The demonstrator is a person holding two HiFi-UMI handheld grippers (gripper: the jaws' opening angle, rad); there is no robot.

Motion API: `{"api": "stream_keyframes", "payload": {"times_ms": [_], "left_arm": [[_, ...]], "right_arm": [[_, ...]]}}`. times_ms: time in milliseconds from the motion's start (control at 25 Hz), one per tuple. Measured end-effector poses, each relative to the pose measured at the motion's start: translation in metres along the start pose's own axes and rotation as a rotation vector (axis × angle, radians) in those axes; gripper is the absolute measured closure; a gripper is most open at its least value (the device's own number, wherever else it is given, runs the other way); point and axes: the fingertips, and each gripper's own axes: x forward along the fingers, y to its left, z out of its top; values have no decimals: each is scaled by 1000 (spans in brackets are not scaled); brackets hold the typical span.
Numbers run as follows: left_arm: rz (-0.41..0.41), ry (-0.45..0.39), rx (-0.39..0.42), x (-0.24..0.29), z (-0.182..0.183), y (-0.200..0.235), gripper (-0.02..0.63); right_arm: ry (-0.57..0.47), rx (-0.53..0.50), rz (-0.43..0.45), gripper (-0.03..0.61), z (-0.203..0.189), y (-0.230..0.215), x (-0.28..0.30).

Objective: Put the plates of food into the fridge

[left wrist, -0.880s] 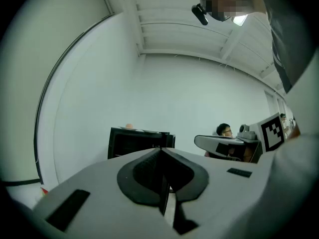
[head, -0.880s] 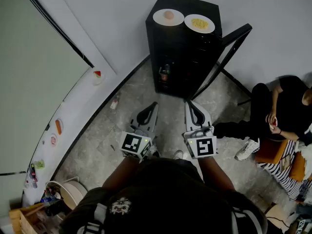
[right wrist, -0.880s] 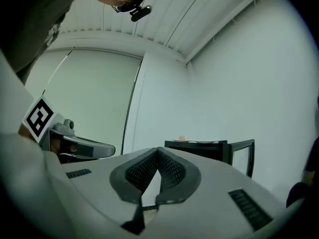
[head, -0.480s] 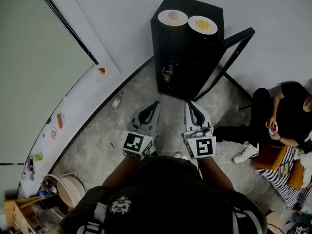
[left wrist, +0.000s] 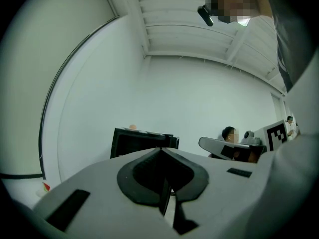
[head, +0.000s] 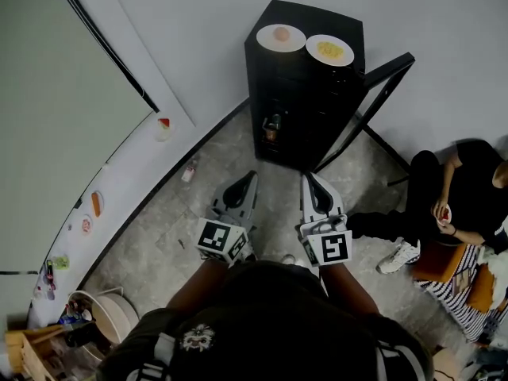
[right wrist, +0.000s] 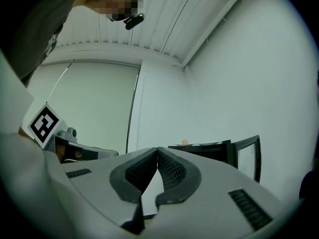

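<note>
Beside fridge (head: 305,101), seated person (head: 470,182)

The person holds both grippers out in front of the body, side by side and a little apart, with the left forearm (head: 193,282) and right forearm (head: 349,280) reaching forward beneath the head. The left gripper (head: 248,176) points roughly level, its jaws pressed together with nothing between them and its left marker cube (head: 221,239) at the near end. The right gripper (head: 309,178) tips slightly upward, jaws likewise closed on nothing, its right marker cube (head: 329,247) nearest the body.
</note>
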Motion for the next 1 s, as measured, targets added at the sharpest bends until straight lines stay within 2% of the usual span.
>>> {"api": "stream_keyframes", "payload": {"times_ms": [200,520,680,1000], "left_arm": [[-34,7,-3,13,1,13,592],[-108,0,-1,30,6,49,592],[-137,-31,-3,36,15,71,592],[-203,-53,-19,45,32,84,592]], "right_arm": [[47,-2,-24,554,-11,-5,17],[29,15,-107,554,-20,-5,51],[30,-33,-108,554,-14,9,68],[41,-30,-162,554,-7,15,83]]}}
